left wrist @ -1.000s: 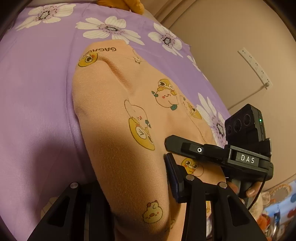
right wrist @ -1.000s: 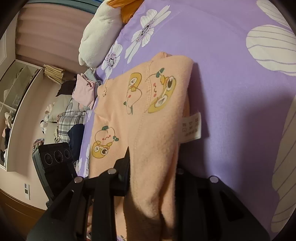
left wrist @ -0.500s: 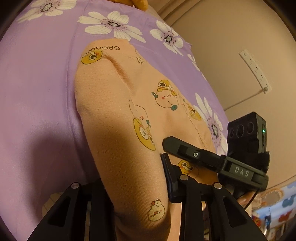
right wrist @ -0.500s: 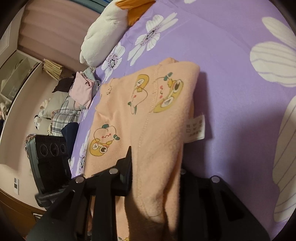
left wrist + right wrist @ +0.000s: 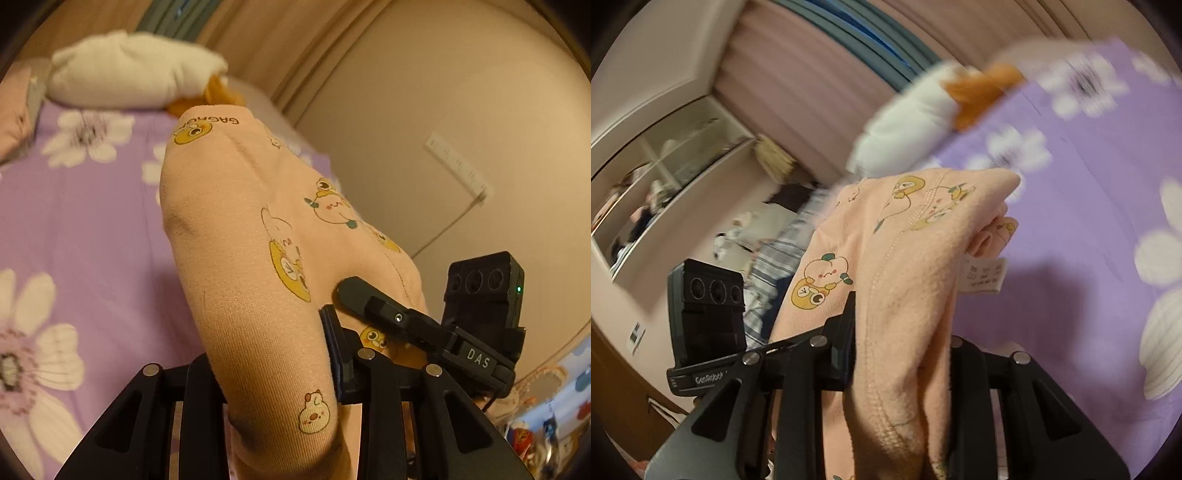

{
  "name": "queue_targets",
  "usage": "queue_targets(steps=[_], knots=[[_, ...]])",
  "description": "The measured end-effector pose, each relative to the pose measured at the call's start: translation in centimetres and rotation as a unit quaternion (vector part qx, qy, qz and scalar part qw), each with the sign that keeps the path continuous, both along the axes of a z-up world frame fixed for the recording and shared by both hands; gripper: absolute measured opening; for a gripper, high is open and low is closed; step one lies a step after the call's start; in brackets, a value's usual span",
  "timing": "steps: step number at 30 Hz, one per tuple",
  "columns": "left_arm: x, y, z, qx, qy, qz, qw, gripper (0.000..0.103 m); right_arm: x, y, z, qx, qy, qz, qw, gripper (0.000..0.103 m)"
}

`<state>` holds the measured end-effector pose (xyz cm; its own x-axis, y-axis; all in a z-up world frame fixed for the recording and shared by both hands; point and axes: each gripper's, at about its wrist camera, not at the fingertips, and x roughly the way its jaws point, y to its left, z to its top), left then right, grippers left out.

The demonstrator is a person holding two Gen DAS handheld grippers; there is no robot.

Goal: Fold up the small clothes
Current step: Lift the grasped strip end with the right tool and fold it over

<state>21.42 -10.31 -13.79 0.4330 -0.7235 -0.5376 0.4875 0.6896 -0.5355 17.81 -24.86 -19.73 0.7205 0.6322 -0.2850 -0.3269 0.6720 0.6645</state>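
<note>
Left claw (image 5: 273, 373): clamped on a thick fold of the peach garment (image 5: 236, 236); its jaws closed a little further just before this moment, with the cloth between them throughout.
Right claw (image 5: 901, 354): gripped on another bunched edge of the same garment, the fabric filling the gap between its black fingers (image 5: 846, 339).
Peach garment: held between the two claws above the bed (image 5: 92, 221), stretching away from each camera; printed with yellow cartoon chicks and the word GAGA near its far edge.
Care label (image 5: 984, 275): a white tag hanging from the garment's right side in the right wrist view.
Other claw seen: the right one shows at the lower right of the left wrist view, its pad lying on the cloth, with a black camera block behind it.
Bed: purple sheet with large white flowers.
Plush toy (image 5: 129, 70): white with an orange part, at the far end of the bed.
Wall (image 5: 461, 129): beige, beyond the bed.
</note>
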Motion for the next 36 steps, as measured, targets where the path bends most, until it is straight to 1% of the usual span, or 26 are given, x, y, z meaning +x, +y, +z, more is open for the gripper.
queue_targets(steps=[1, 4, 7, 11, 14, 16, 18, 20, 22, 24, 25, 27, 28, 31, 32, 34, 36], knots=[[-0.4, 0.9, 1.0, -0.005, -0.007, 0.006, 0.9999, 0.03, -0.2, 0.6, 1.3, -0.005, -0.012, 0.004, 1.0, 0.027], [-1.2, 2.9, 2.7, -0.007, -0.022, 0.033, 0.9992, 0.03, -0.6, 3.0, 4.2, -0.032, -0.043, 0.015, 0.998, 0.027], [-2.1, 4.5, 3.4, 0.006, -0.039, 0.053, 0.9978, 0.03, -0.3, 4.7, 5.3, -0.034, -0.05, 0.029, 0.998, 0.028], [-2.9, 6.1, 3.2, 0.032, -0.038, 0.084, 0.9952, 0.03, 0.2, 7.3, 5.7, -0.06, -0.05, 0.047, 0.996, 0.028], [-2.8, 7.0, 3.0, 0.04, -0.045, 0.106, 0.9925, 0.03, 0.8, 8.8, 5.7, -0.077, -0.048, 0.055, 0.994, 0.028], [-2.1, 7.3, 2.9, 0.048, -0.044, 0.108, 0.992, 0.03, 1.2, 9.6, 5.7, -0.083, -0.048, 0.059, 0.994, 0.028], [-1.6, 7.9, 2.7, 0.041, -0.034, 0.111, 0.9925, 0.03, 1.2, 9.9, 5.6, -0.084, -0.049, 0.06, 0.993, 0.028], [-1.3, 8.4, 2.7, 0.037, -0.032, 0.111, 0.9926, 0.03, 1.5, 10.4, 5.7, -0.083, -0.051, 0.063, 0.993, 0.028], [-1.0, 8.5, 3.1, 0.047, -0.032, 0.115, 0.9918, 0.03, 1.9, 10.6, 5.8, -0.076, -0.048, 0.066, 0.994, 0.028], [-0.9, 8.4, 4.0, 0.054, -0.028, 0.129, 0.9898, 0.03, 2.0, 11.0, 6.0, -0.073, -0.044, 0.063, 0.994, 0.028], [-0.8, 8.4, 4.6, 0.06, -0.035, 0.136, 0.9883, 0.03, 2.2, 11.2, 6.2, -0.071, -0.041, 0.062, 0.995, 0.028], [-0.4, 8.1, 5.3, 0.067, -0.046, 0.134, 0.9877, 0.03, 2.6, 11.5, 6.9, -0.066, -0.035, 0.059, 0.995, 0.028], [-0.1, 8.2, 5.5, 0.06, -0.043, 0.136, 0.988, 0.03, 2.8, 11.4, 7.4, -0.065, -0.035, 0.054, 0.996, 0.028], [0.6, 9.2, 5.4, 0.011, -0.037, 0.144, 0.9888, 0.03, 2.9, 11.5, 8.8, -0.076, -0.043, 0.045, 0.995, 0.028], [1.0, 9.4, 5.3, 0.006, -0.039, 0.145, 0.9887, 0.03, 3.1, 11.5, 9.2, -0.076, -0.044, 0.042, 0.995, 0.028], [1.4, 9.2, 4.8, 0.022, -0.041, 0.138, 0.9893, 0.03, 3.7, 11.5, 9.6, -0.076, -0.046, 0.038, 0.995, 0.028], [1.6, 8.7, 4.7, 0.053, -0.045, 0.134, 0.9886, 0.03, 4.0, 11.5, 9.2, -0.078, -0.052, 0.033, 0.995, 0.028]])
